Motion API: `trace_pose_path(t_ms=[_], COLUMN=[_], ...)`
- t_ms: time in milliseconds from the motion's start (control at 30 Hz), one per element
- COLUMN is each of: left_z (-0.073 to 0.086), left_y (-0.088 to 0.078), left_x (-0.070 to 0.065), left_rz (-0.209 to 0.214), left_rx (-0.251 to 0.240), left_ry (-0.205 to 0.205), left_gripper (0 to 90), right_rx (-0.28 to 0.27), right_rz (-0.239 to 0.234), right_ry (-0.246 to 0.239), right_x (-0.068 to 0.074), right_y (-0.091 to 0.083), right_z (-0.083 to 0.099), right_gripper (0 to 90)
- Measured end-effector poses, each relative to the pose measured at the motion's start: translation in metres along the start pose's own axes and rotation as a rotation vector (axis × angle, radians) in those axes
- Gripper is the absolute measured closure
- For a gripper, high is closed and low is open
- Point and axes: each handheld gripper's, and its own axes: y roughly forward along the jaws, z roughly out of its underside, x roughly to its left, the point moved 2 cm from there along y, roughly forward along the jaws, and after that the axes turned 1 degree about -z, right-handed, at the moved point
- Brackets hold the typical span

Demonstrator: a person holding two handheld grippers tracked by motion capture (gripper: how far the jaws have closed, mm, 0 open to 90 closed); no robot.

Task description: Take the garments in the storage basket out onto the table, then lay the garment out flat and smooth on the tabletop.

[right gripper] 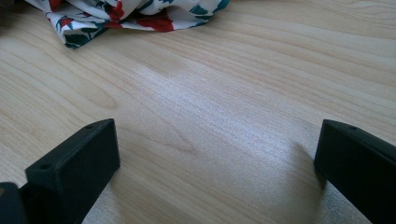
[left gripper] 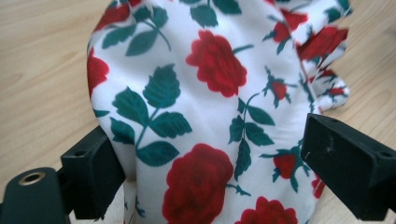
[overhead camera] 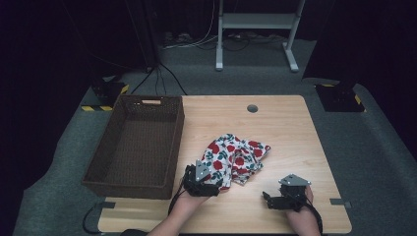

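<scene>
Evidently readying a grasp, the left tool [left gripper: 205, 154] straddles the near edge of the crumpled rose-print cloth [overhead camera: 235, 158] at mid-bench, jaws apart, soft folds bulging between them but not pinched. Meanwhile the right tool [right gripper: 217, 158] rests spread wide over bare pale wood by the near right corner; the woven basket [overhead camera: 169, 152] waits along the left edge.
</scene>
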Motion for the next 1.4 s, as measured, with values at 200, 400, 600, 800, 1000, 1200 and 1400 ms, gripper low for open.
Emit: trace_pose_path(t_ms=[200,400,600,800,1000,1200,1400], left_z=[0.015,0.029,0.033,0.033,0.033,0.033,0.025], left_y=[-0.008,-0.015,-0.016,-0.015,-0.015,-0.018,-0.023], left_x=[0.005,0.012,0.013,0.015,0.015,0.013,0.010], left_rz=[-0.025,-0.022,-0.034,-0.011,-0.014,0.001,0.030], left_rx=[0.046,0.094,0.143,0.160,0.160,0.122,0.072], left_ry=[0.017,-0.015,0.007,-0.019,-0.021,-0.011,-0.015], left_gripper=[9.8,5.8,9.5,7.5,6.5,10.4,10.1], right_rx=[0.000,0.000,0.000,0.000,0.000,0.000,-0.001], right_rz=[-0.001,0.000,0.000,0.000,0.000,-0.001,0.002], right_ry=[0.000,0.001,0.000,0.000,0.000,0.000,0.003], right_x=[0.000,0.000,0.000,0.000,0.000,0.000,0.000], right_y=[0.000,0.000,0.000,0.000,0.000,0.000,0.000], right_z=[0.000,0.000,0.000,0.000,0.000,0.000,0.000], right_gripper=[0.0,0.0,0.0,0.0,0.0,0.0,0.0])
